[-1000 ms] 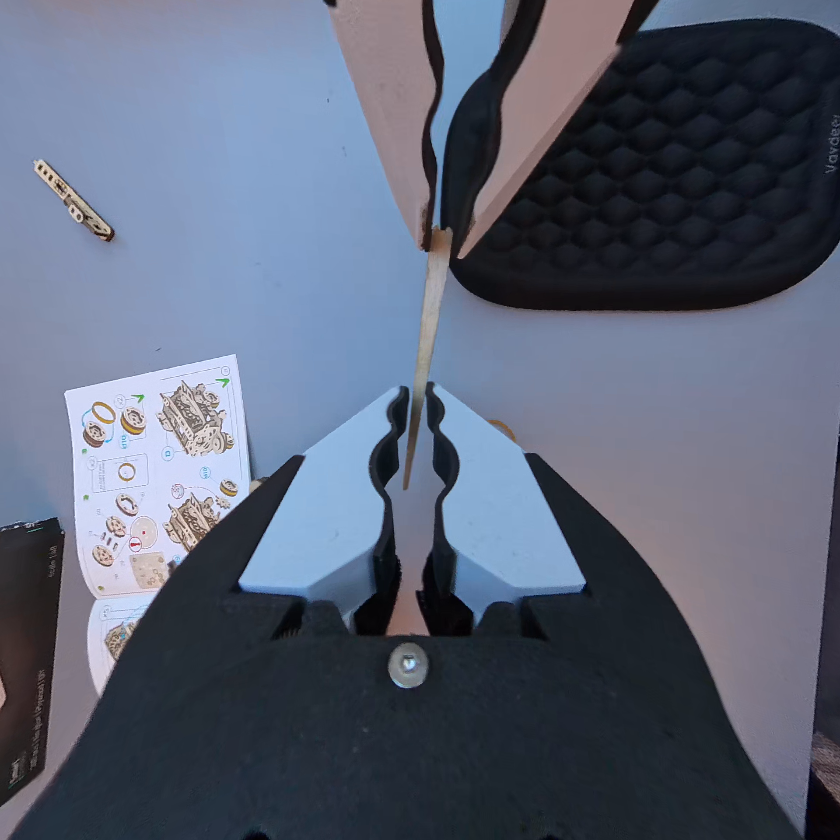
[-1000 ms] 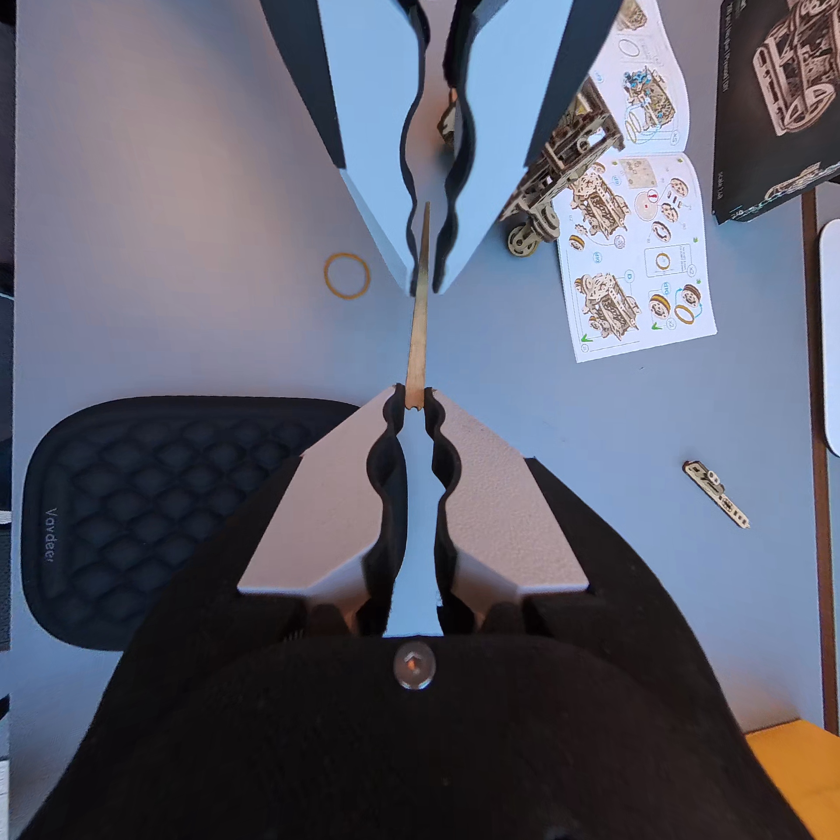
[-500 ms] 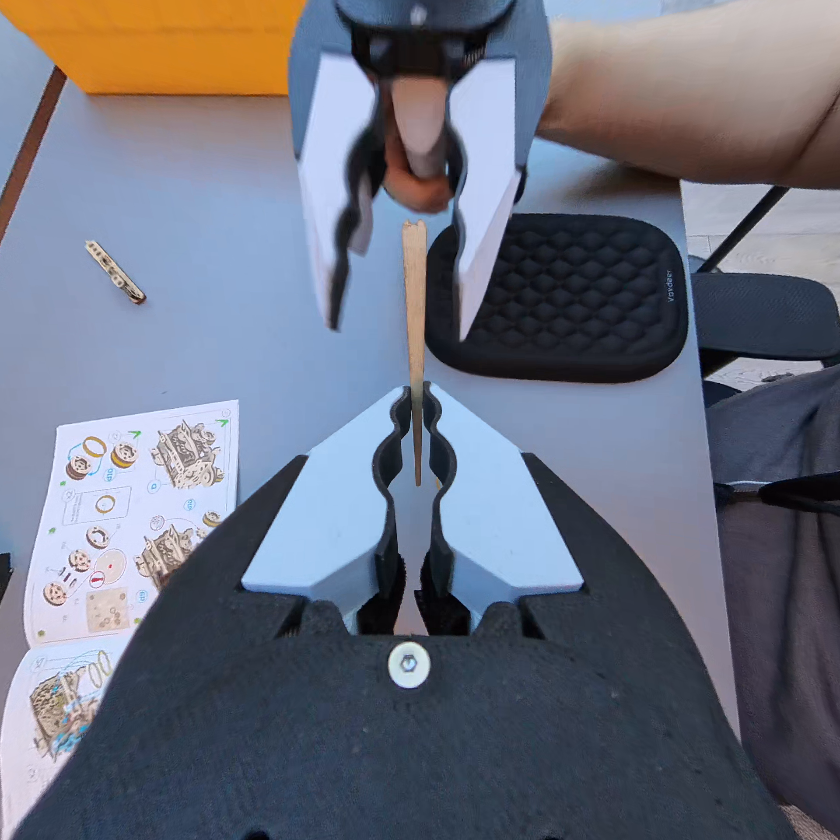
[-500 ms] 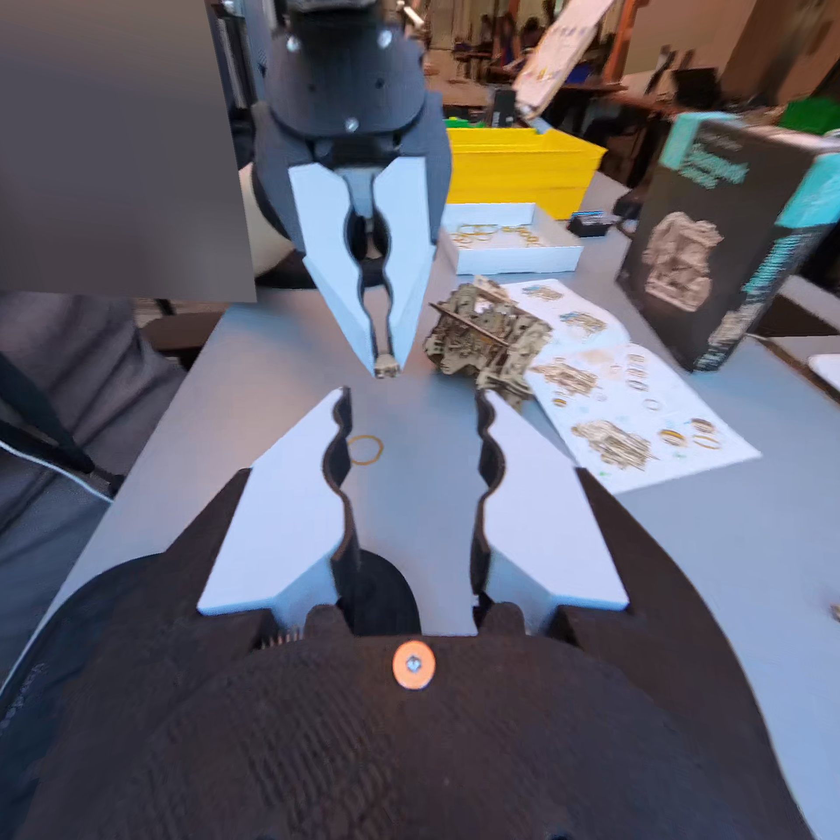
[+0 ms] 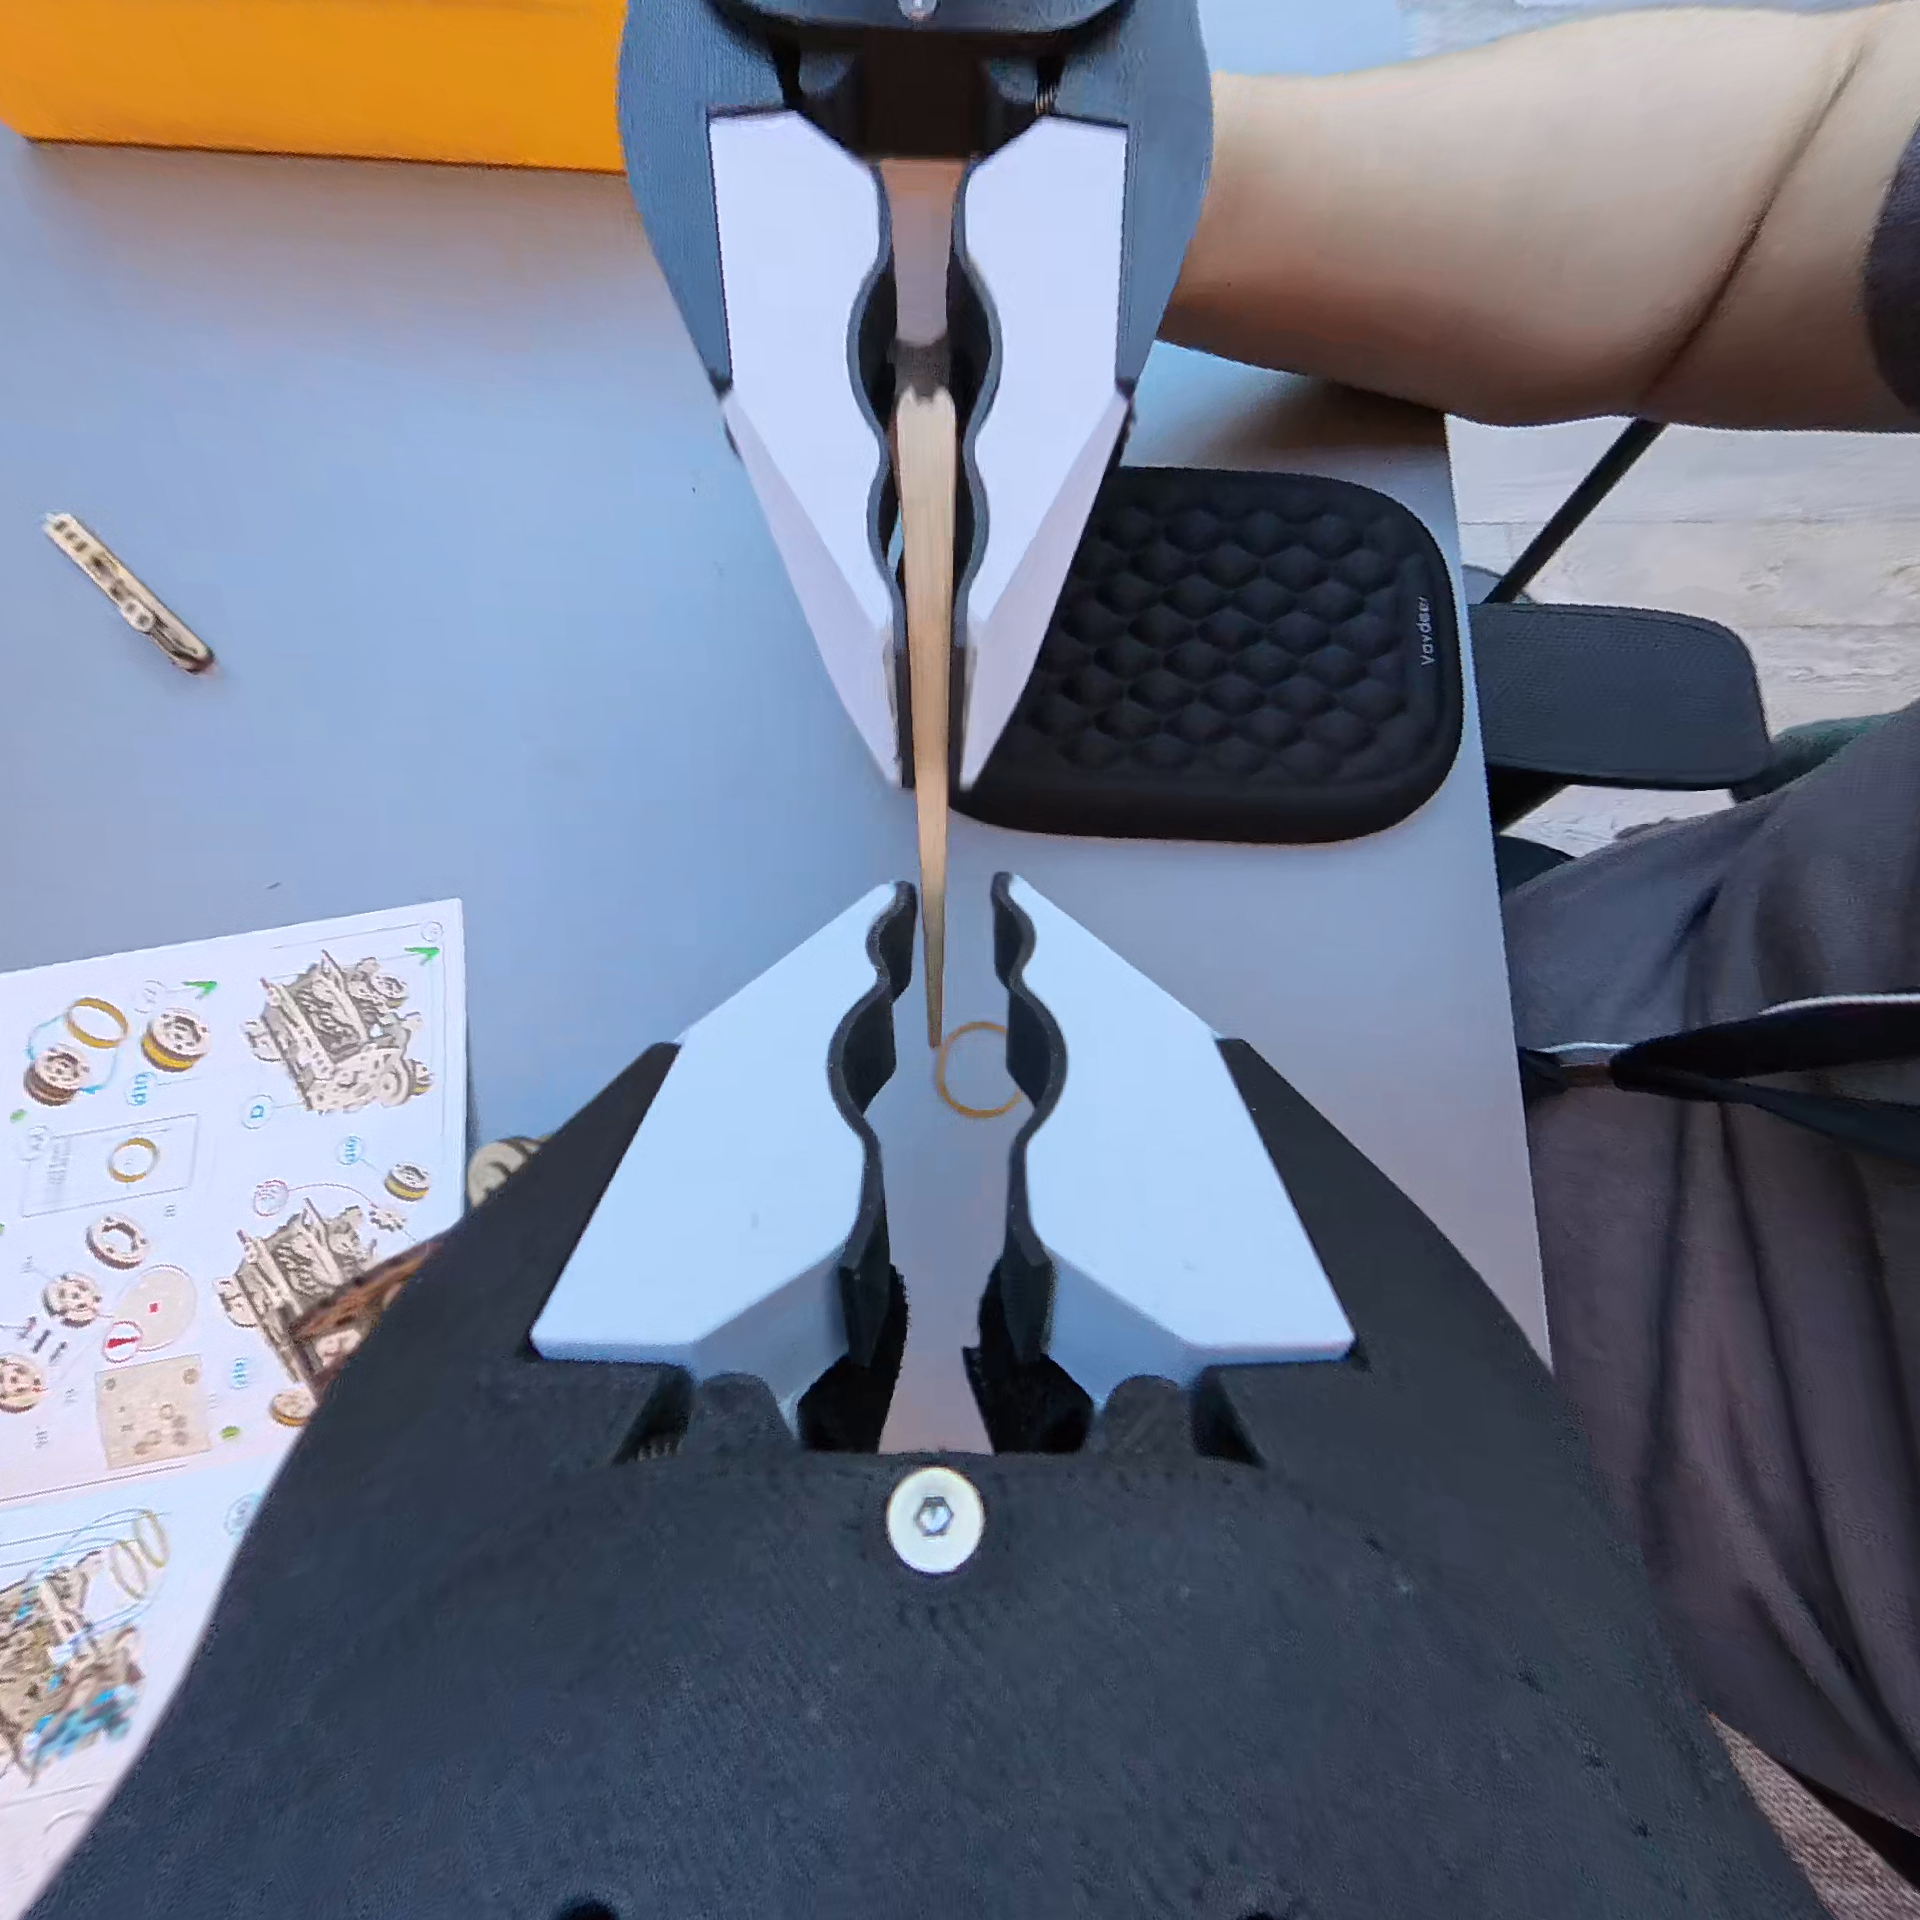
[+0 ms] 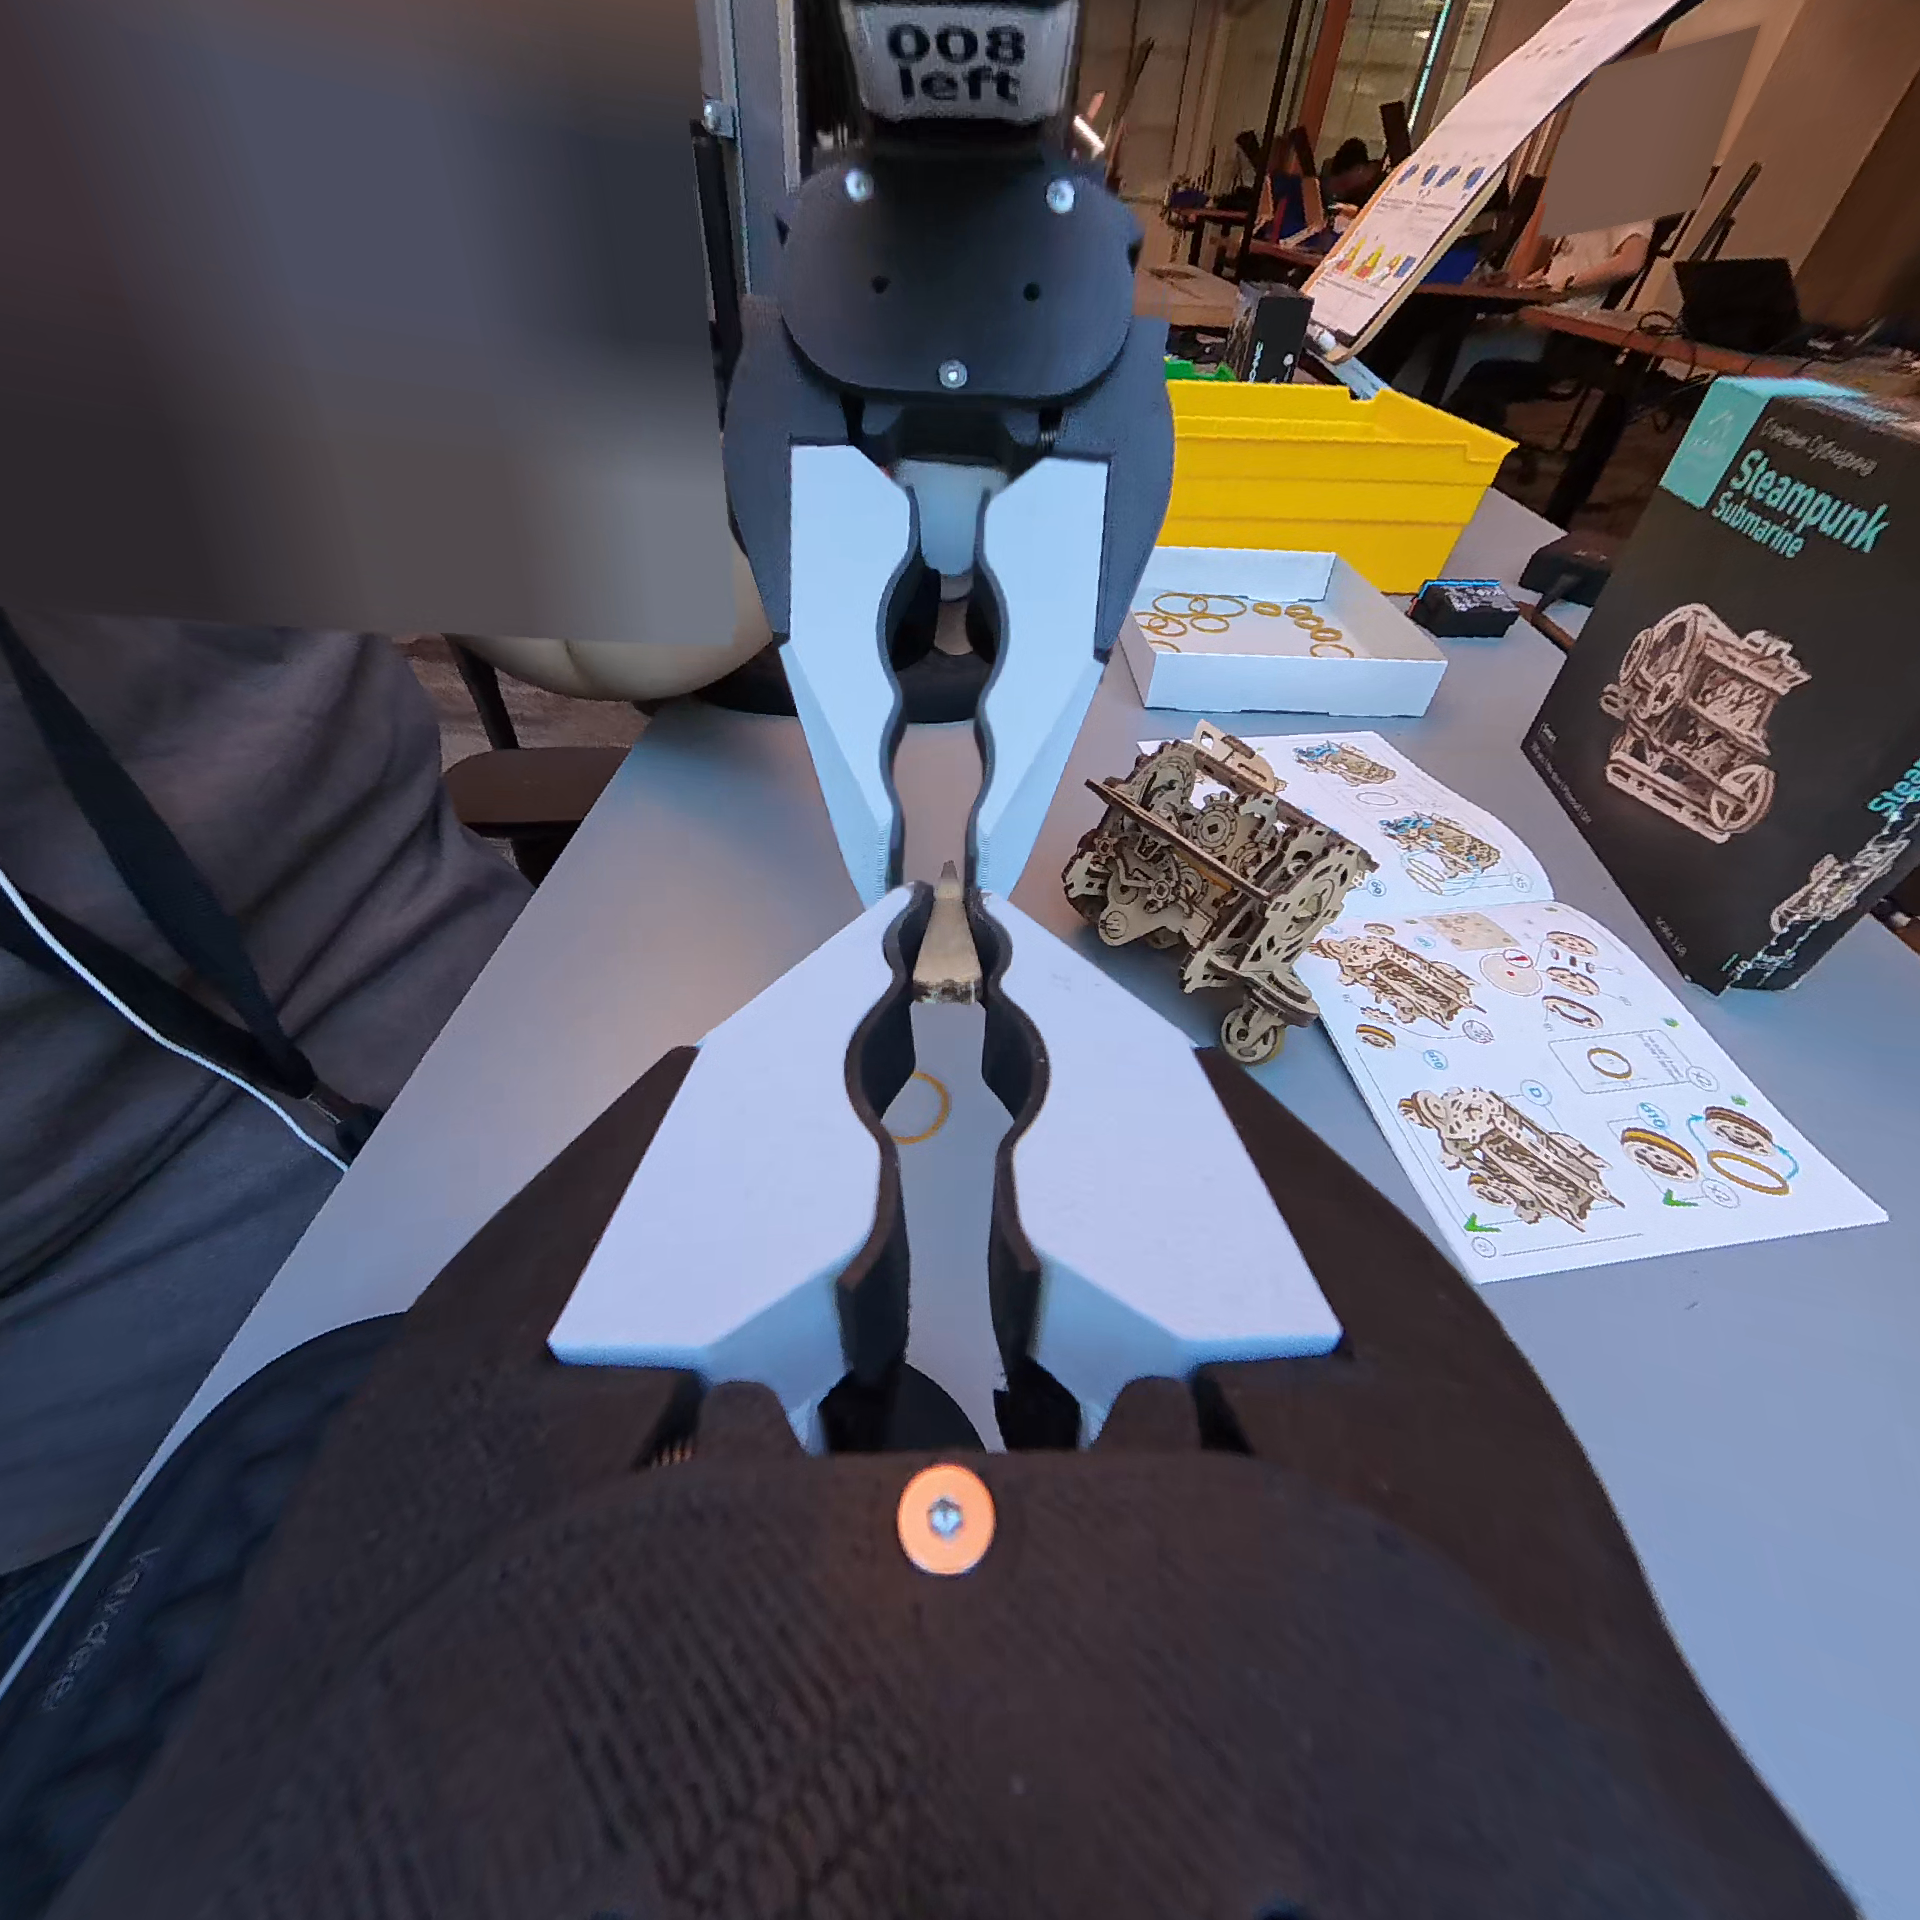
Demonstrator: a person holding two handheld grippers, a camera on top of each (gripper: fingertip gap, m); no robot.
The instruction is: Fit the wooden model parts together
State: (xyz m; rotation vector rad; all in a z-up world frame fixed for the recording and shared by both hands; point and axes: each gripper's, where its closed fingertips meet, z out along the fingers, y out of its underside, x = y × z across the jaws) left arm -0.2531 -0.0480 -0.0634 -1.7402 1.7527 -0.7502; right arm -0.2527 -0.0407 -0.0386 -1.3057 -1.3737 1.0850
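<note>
Jaws of the right gripper (image 6: 943, 914) clamp a thin wooden strip (image 5: 928, 665); its far end reaches between the left gripper's (image 5: 954, 883) narrowly parted jaws, apparently untouched. Below them a rubber band (image 5: 977, 1070) lies on the desk (image 5: 468, 520), the wooden model (image 6: 1216, 883) beside.

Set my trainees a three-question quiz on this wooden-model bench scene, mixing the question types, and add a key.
1. True or false: the left claw is clamped shut on the thin flat wooden strip.
2. What lies on the grey table beneath the claws? A) a yellow rubber-band ring B) a steel screw C) a coin
3. Short answer: which claw grips the strip?

Key: 1 false, its pads stand apart. 2 A. 3 the right claw.
</note>
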